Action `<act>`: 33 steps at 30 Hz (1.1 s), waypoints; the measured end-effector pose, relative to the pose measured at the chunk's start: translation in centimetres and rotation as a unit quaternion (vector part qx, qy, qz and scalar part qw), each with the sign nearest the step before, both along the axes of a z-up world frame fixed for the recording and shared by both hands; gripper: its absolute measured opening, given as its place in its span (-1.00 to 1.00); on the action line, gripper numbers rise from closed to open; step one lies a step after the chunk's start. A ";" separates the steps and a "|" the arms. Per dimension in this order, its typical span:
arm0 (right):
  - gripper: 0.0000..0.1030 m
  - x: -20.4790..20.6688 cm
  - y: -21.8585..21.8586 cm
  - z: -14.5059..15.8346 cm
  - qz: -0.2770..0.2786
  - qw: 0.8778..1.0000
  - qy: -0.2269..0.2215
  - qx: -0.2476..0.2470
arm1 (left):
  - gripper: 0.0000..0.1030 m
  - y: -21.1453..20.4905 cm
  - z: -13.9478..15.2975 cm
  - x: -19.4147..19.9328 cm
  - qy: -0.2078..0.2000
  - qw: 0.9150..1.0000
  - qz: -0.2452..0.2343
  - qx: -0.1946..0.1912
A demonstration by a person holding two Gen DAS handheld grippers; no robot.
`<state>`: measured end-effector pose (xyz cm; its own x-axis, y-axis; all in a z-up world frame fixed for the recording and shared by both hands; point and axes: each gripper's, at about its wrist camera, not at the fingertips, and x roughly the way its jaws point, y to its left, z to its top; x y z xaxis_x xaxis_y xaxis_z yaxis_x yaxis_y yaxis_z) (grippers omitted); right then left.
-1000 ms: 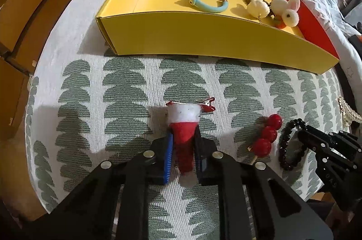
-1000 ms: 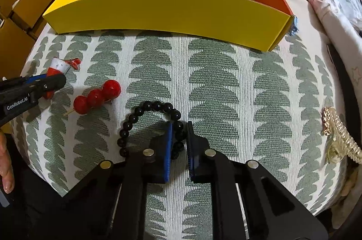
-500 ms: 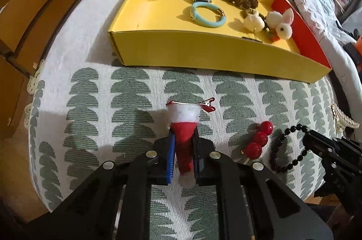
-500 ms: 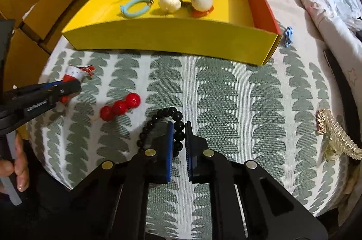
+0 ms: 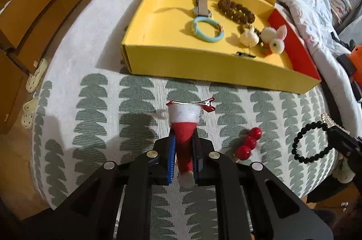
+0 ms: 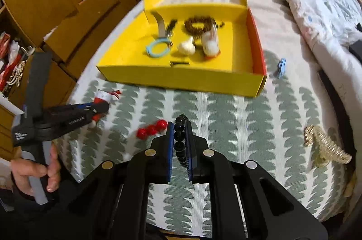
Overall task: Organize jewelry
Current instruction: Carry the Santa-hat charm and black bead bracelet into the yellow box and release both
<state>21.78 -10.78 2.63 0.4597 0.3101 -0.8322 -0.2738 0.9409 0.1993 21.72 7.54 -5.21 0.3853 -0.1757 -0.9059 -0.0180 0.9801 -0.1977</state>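
left gripper (image 5: 183, 157): jaws closed on the red tip of the santa-hat clip (image 5: 186, 126), long axis running straight out from the jaws, white brim and metal clip at the far end. right gripper (image 6: 180, 145): jaws closed on the black bead bracelet (image 6: 180, 138), seen edge-on between them. the yellow tray (image 6: 181, 79) lies ahead of both, beyond the patterned cloth (image 6: 226, 117). judgement: right gripper sits more squarely before the tray's open middle.
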 end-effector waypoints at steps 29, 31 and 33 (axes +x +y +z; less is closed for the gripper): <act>-0.79 21.9 7.1 0.6 0.051 0.998 0.023 0.026 | -0.76 0.7 1.5 14.8 0.019 1.000 0.018 0.001; -0.79 23.2 7.7 -0.5 0.055 0.998 0.033 0.022 | -0.76 0.9 0.6 15.7 0.029 0.999 0.022 0.004; -0.79 24.4 8.2 -1.3 0.060 0.997 0.036 0.024 | -0.76 1.2 0.2 16.3 0.035 0.999 0.025 0.002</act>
